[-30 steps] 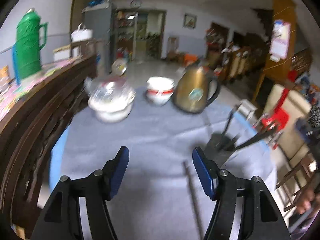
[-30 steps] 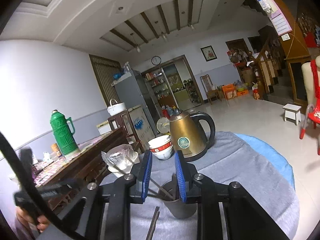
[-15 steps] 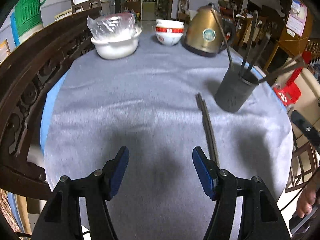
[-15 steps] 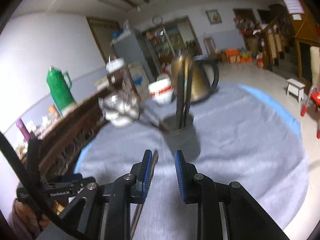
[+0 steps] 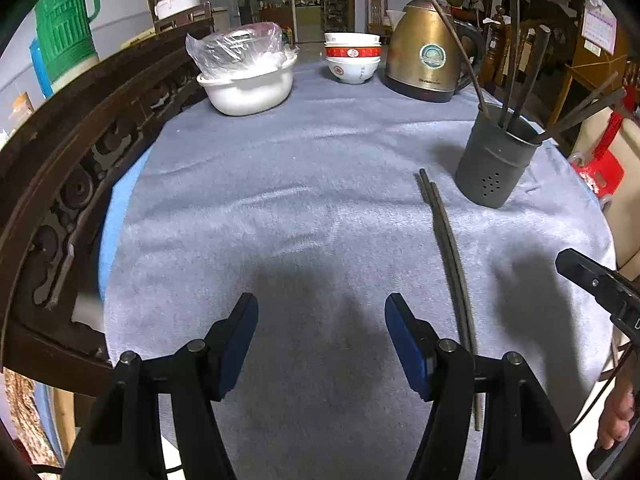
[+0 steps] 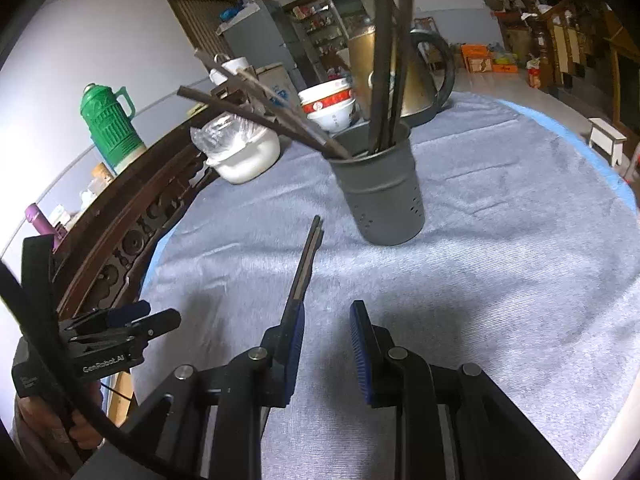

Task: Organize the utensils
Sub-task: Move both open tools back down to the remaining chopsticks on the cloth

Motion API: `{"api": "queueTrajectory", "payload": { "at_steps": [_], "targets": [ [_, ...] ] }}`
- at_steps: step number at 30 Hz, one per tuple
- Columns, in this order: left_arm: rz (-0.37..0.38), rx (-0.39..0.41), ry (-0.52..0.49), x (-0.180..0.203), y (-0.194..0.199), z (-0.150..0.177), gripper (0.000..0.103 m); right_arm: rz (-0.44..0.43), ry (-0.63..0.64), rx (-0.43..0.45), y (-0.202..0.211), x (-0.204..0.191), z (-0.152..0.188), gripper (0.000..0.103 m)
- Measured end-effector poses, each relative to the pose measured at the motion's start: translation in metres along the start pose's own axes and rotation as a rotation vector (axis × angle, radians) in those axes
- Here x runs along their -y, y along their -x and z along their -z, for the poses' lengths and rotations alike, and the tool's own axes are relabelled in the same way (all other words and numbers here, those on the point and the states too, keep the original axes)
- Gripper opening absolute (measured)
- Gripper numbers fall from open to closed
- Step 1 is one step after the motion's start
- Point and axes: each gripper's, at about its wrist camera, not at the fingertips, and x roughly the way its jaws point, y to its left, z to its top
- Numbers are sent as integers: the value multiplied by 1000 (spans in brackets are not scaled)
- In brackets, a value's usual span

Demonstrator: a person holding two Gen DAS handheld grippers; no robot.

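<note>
A grey holder cup [image 5: 494, 162] [image 6: 378, 188] stands on the grey cloth and holds several dark chopsticks. Two dark chopsticks [image 5: 448, 248] [image 6: 306, 260] lie side by side on the cloth just left of the cup. My left gripper [image 5: 320, 332] is open and empty above the cloth, left of the lying pair. My right gripper [image 6: 326, 340] is open and empty, low over the cloth; its left finger sits beside the near end of the pair. The left gripper also shows in the right wrist view [image 6: 132, 316].
A brass kettle [image 5: 426, 52], stacked bowls [image 5: 352, 58] and a white basin with plastic wrap [image 5: 248, 76] stand at the far side of the round table. A carved dark wooden rail [image 5: 60, 184] runs along the left. A green thermos [image 6: 110, 120] stands behind it.
Both grippers have pulled back and tilted down toward the table. The right gripper has moved from the cup to the near end of the lying chopsticks, and its jaws have opened wider.
</note>
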Motion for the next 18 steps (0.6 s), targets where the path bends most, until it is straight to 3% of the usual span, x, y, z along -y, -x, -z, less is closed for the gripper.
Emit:
{"api": "queueTrajectory", "payload": {
  "at_steps": [9,18],
  "targets": [
    [-34,-19,28,-14,-9,5,67,-57,-5,-113,-48,-15,-9,26],
    [-3,-45,59,-19,-13,13,67,-12,-14,-182,-93,-24,-12,25]
  ]
}}
